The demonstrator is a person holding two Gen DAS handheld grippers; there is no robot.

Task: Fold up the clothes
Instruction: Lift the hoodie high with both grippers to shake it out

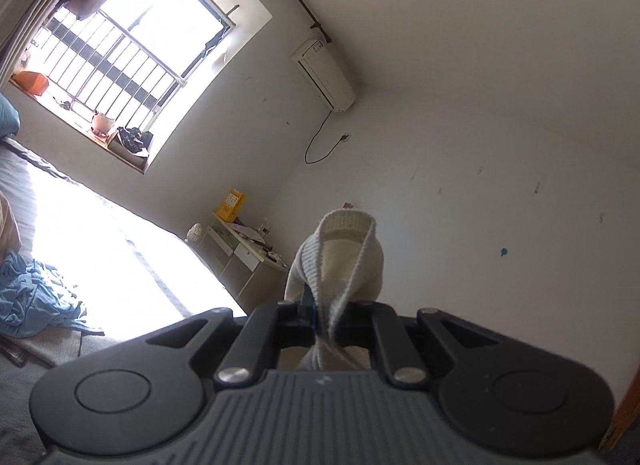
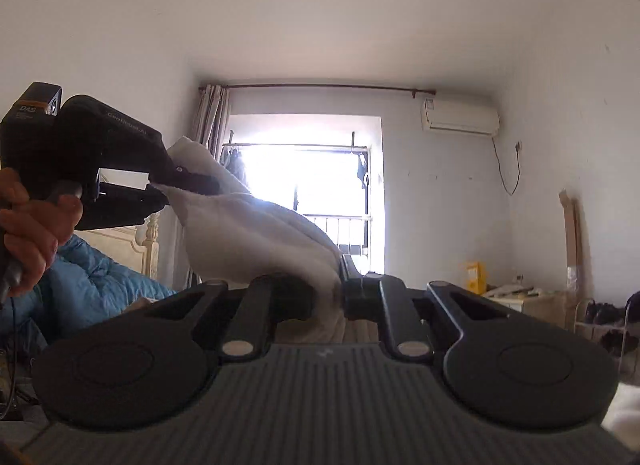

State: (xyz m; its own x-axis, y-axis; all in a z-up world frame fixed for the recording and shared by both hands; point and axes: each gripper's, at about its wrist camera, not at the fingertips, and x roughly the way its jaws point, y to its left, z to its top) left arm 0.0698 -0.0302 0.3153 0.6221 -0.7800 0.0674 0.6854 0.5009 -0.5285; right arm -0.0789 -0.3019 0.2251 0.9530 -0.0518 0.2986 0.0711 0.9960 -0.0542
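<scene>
Right wrist view shows both the left gripper [image 2: 192, 185] and the right gripper [image 2: 340, 293] clamped on a white knit garment [image 2: 256, 237] held aloft above the bed [image 1: 120, 241], folding apparently barely begun.

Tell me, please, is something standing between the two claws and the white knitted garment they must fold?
No, nothing visible. The left claw is shut on the white knitted garment, and the right claw pinches it too; the cloth hangs between them.
</scene>
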